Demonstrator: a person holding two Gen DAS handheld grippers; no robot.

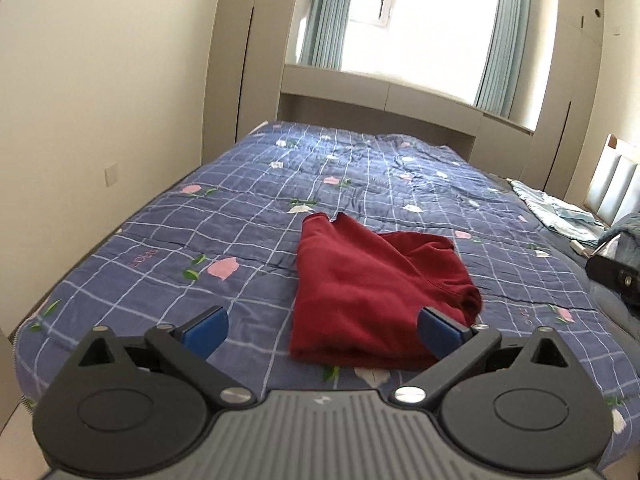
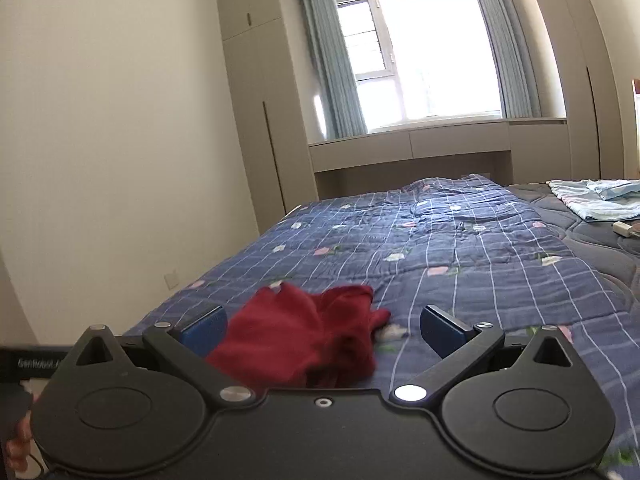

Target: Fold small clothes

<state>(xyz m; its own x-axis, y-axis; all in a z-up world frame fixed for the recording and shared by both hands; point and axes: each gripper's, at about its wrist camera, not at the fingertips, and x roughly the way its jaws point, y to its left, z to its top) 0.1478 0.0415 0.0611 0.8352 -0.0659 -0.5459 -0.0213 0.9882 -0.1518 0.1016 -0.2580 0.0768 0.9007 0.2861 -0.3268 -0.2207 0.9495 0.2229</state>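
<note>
Item: one dark red soft-knit garment (image 1: 372, 292), lying on the blue checked floral quilt (image 1: 248, 208) that covers the bed, towards the quilt's near end and roughly midway across it

Condition: folded over on itself into a compact bundle; the side nearer the quilt's near end lies flat and fairly square, the far side is still rumpled, with a loose flap sticking up. Judged mostly folded; a last tidy or one more fold may remain

Left gripper (image 1: 322, 332): blue pads spread wide, nothing between them, raised clear above the quilt's near end with the garment just beyond

Right gripper (image 2: 322, 330): blue pads likewise spread wide and empty, not touching the garment (image 2: 304, 340)

Count: red garments, one; grippers, two; light blue cloth (image 2: 596, 198) in a loose pile past the quilt's right edge, one pile, number of pieces unclear; small white object (image 2: 622, 229) near that pile, one
</note>
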